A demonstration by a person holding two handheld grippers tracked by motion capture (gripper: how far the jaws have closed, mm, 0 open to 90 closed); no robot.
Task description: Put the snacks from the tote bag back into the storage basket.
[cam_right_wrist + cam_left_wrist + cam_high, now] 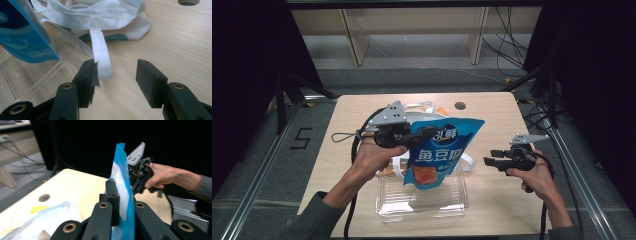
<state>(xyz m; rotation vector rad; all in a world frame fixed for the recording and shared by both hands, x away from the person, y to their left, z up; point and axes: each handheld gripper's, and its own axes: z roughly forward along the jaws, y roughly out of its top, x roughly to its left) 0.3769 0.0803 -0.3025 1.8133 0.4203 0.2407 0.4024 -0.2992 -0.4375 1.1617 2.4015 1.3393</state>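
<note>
Clear tray (422, 205) nearest, left tool (422, 135) clenched on upright blue pouch (439, 155), bottom down, right tool (490, 157) released.

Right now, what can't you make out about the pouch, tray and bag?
- Pouch bottom: high view, the clear tray's wall blurs whether it touches the floor.
- Pouch face: left gripper view, seen edge-on between the left gripper jaws.
- White bag: right gripper view, top cut off; high view, pouch covers most.
- Pouch small print: too small.

Blue pouch (443, 150) — orange patch; white bag (100, 15).
</note>
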